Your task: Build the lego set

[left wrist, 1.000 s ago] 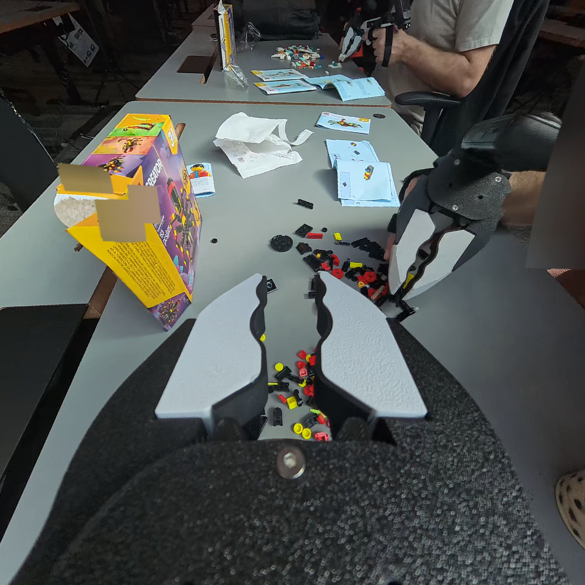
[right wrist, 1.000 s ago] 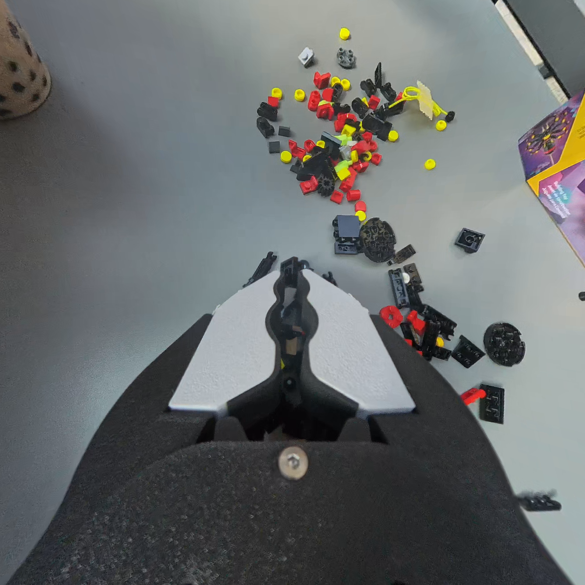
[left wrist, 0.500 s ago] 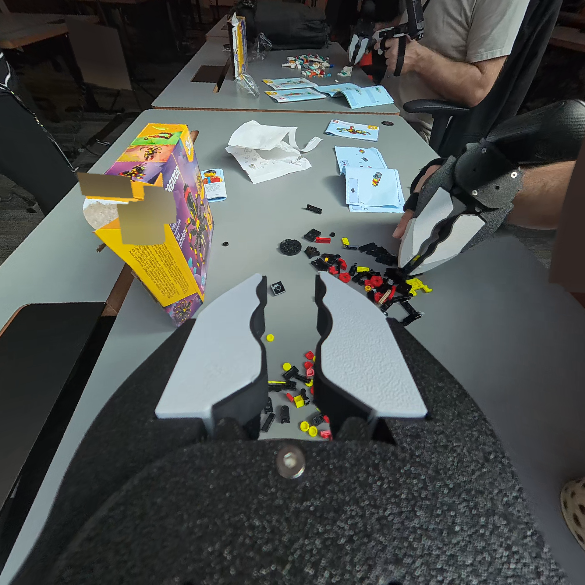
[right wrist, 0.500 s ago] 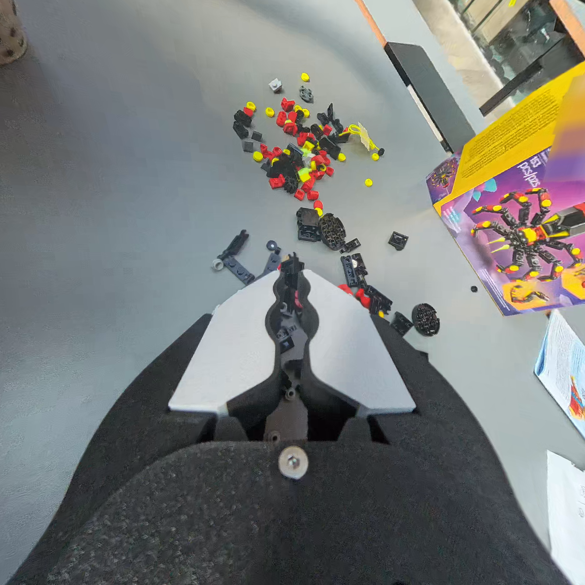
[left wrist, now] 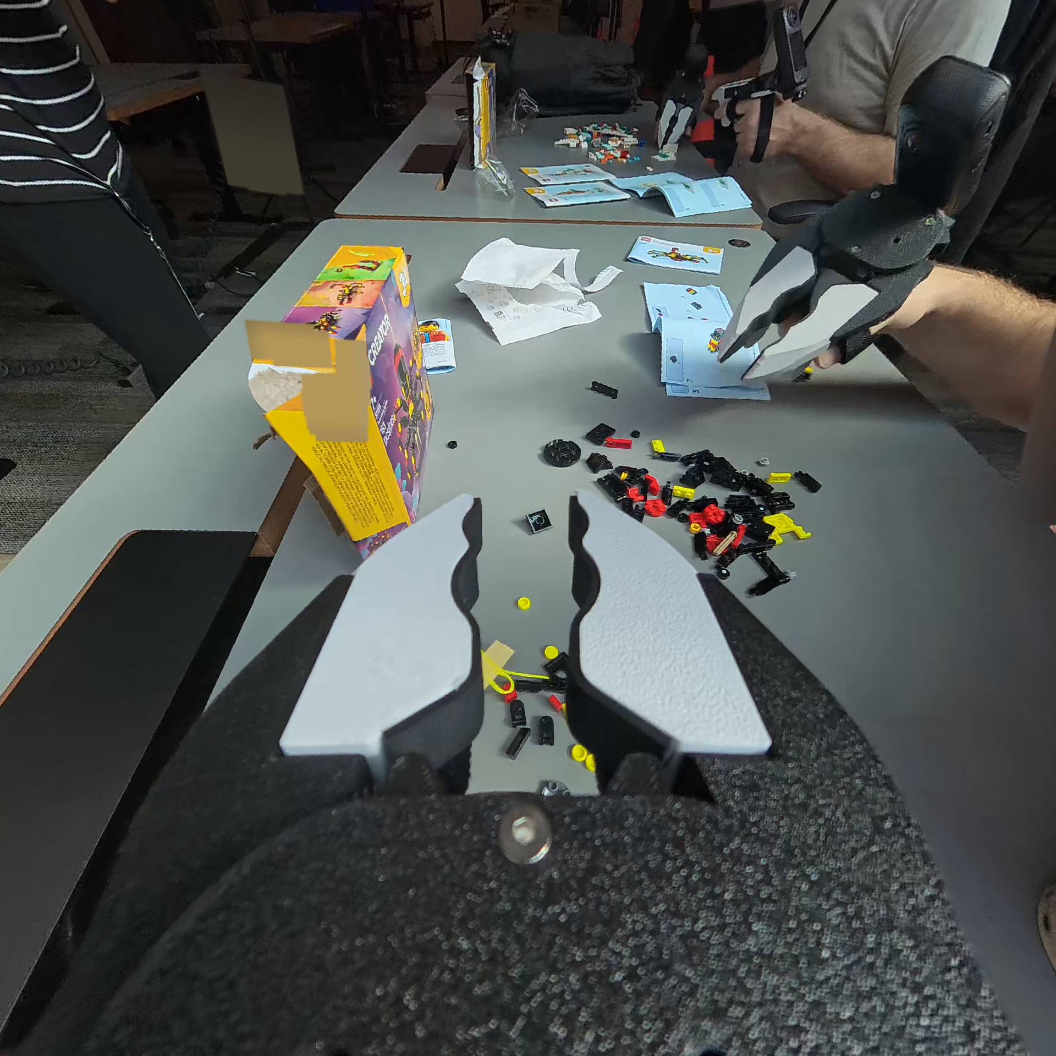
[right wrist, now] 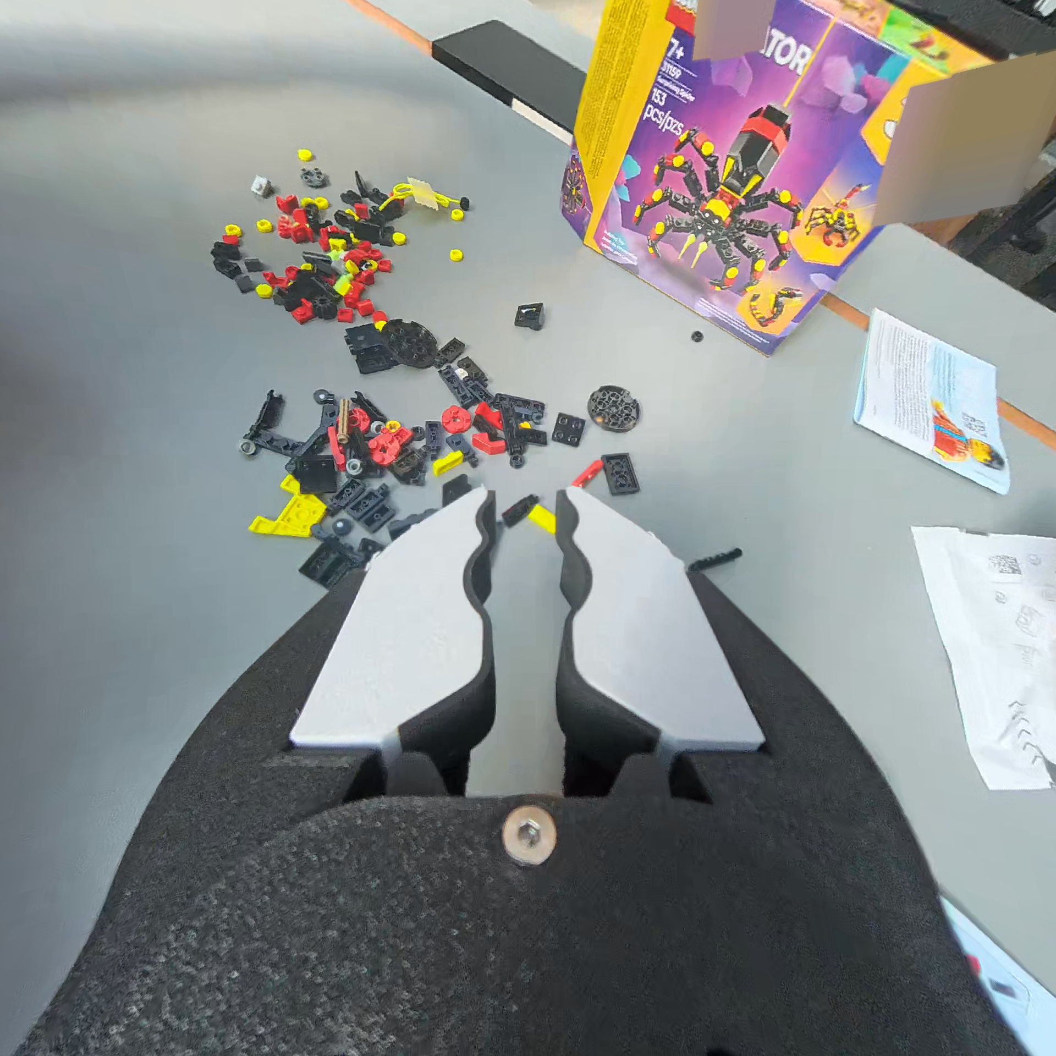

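Beside the box (right wrist: 743,188), loose bricks (right wrist: 400,423) lie under both empty, parted tongs (right wrist: 523,503)

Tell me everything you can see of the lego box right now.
The lego box is printed cardboard, with a purple front picturing a black, red and yellow spider and a yellow side panel of small print. It stands upright but tilted on the grey table, one bottom corner over the seam between two tabletops. Its top is torn open, flaps sticking out. A small leaflet lies behind it; the loose bricks lie clear of it. Neither gripper touches it.
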Available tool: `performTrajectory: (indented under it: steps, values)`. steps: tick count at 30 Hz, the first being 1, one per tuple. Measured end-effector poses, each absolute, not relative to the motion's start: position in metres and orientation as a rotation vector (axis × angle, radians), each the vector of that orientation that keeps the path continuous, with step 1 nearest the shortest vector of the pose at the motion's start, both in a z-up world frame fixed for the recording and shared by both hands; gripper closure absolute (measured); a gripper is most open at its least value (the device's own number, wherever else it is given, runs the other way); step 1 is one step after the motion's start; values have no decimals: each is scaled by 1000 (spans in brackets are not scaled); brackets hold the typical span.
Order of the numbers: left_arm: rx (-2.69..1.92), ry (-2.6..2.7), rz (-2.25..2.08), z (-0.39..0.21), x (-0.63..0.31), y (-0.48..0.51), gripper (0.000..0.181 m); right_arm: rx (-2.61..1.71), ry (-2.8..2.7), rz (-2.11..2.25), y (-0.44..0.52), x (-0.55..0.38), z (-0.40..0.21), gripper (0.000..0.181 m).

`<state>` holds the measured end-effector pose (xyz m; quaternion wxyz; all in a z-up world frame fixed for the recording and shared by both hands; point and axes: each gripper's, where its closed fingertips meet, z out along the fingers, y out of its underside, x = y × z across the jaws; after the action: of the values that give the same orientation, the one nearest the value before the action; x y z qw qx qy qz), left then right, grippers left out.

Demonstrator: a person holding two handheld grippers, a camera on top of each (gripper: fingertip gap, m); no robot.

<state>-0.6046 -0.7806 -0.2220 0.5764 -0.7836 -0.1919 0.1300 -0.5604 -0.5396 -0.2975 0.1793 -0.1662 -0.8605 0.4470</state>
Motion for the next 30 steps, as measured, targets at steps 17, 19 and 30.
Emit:
performTrajectory:
  steps: [17, 19, 30]
  values:
    - [-1928, -520, 288, -256, -615, -779, 152, -229, -2772, 1158, -637, -609, -328, 143]
    - [-1919, -522, 282, -255, -614, -779, 152, 5, -2729, 1016, -653, -626, -346, 149]
    - [-1886, -513, 261, -245, -611, -779, 152, 572, -2851, 968, -683, -644, -370, 156]
